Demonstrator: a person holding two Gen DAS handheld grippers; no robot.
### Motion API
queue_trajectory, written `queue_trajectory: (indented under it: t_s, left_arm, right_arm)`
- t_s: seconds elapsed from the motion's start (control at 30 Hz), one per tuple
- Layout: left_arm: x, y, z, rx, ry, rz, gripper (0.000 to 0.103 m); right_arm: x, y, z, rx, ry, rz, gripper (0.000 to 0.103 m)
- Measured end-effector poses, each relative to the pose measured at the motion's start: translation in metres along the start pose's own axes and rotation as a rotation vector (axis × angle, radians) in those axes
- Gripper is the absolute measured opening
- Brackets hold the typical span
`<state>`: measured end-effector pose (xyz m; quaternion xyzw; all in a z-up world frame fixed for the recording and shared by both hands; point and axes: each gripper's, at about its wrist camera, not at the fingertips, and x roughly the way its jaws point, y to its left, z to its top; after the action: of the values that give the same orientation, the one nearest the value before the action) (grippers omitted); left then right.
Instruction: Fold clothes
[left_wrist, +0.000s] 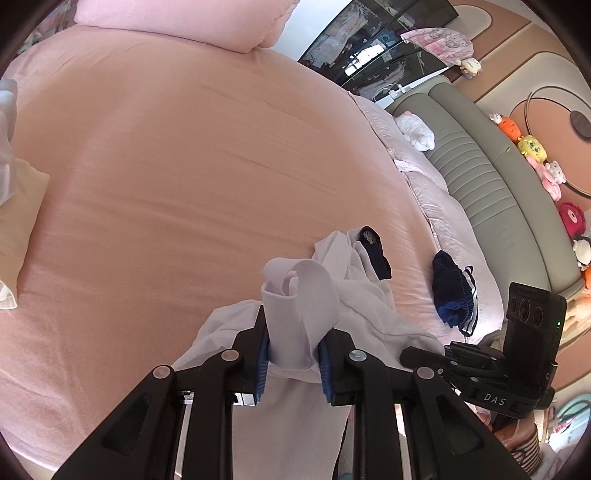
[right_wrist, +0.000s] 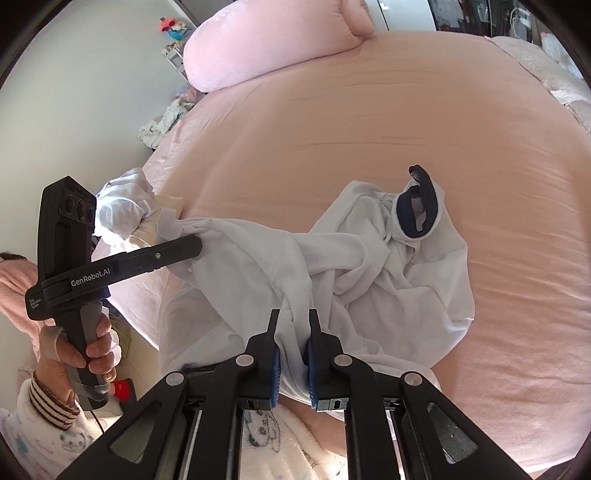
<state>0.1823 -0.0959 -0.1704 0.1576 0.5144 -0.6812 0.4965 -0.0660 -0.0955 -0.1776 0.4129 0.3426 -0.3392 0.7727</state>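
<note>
White cloth: we note a white garment (right_wrist: 369, 266) with a navy collar (right_wrist: 421, 206), crumpled on the pink bed sheet (left_wrist: 166, 166), one edge lifted.
Hidden: the garment's full outline is lost in folds; we cannot tell front from back.
Left hand-held gripper (left_wrist: 293, 350): pressed onto a bunched white fold.
Right hand-held gripper (right_wrist: 293, 354): pinching the near hem.
Surroundings: dark blue shorts (left_wrist: 452, 295) lie apart, near the grey padded headboard (left_wrist: 480, 177); pink pillow (right_wrist: 266, 44) at the far side.
Person: hand (right_wrist: 85, 354) grips the left handle; striped cuff visible.
</note>
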Motion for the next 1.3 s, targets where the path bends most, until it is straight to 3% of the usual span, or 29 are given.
queue_trajectory:
  t_s: [0.03,0.07,0.1,0.17,0.2,0.4,0.53,0.73,0.77,0.8,0.87,1.0,1.1,1.3]
  left_arm:
    - [-0.001,0.001,0.000,0.001,0.012,-0.003,0.023]
    - [-0.002,0.002,0.000,0.001,0.025,-0.008,0.032]
    - [-0.002,0.004,0.000,-0.002,0.037,-0.016,0.058]
    - [-0.002,0.010,0.000,-0.020,0.060,-0.025,0.095]
    - [-0.004,0.011,0.001,-0.029,0.056,-0.021,0.096]
    - [-0.012,0.015,0.008,-0.045,0.047,-0.007,0.096]
    - [0.007,0.021,0.017,-0.042,0.104,-0.078,0.096]
    - [0.048,0.036,0.022,-0.084,0.170,-0.088,0.094]
    - [0.050,0.034,0.021,-0.077,0.167,-0.086,0.086]
    - [0.051,0.032,0.020,-0.067,0.156,-0.085,0.062]
    - [0.050,0.029,0.017,-0.065,0.142,-0.074,0.040]
    - [0.046,0.025,0.011,-0.041,0.127,-0.050,0.032]
    - [0.042,0.021,0.006,0.016,0.143,0.004,0.032]
    - [0.036,0.032,-0.002,0.013,0.172,0.013,0.032]
  right_arm:
    - [0.003,0.002,-0.002,-0.004,0.008,0.003,0.010]
    - [0.005,0.004,-0.004,-0.008,0.017,0.006,0.010]
    - [0.008,0.007,-0.006,-0.011,0.025,0.008,0.010]
    - [0.010,0.010,-0.010,-0.030,0.035,0.003,0.010]
    - [0.011,0.014,-0.010,-0.041,0.031,0.006,0.010]
    - [0.006,0.018,-0.019,-0.067,0.039,0.014,0.010]
    - [0.000,0.018,-0.021,-0.073,0.028,0.054,0.010]
    - [-0.002,0.017,-0.023,-0.083,0.036,0.057,0.010]
    - [-0.003,0.017,-0.024,-0.087,0.040,0.057,0.010]
    - [-0.003,0.017,-0.026,-0.090,0.043,0.056,0.010]
    - [-0.002,0.015,-0.027,-0.093,0.052,0.048,0.010]
    - [-0.002,0.010,-0.027,-0.078,0.062,0.033,0.010]
    - [-0.006,0.007,-0.026,-0.067,0.069,0.022,0.012]
    - [-0.026,-0.009,-0.028,0.023,0.035,0.023,0.029]
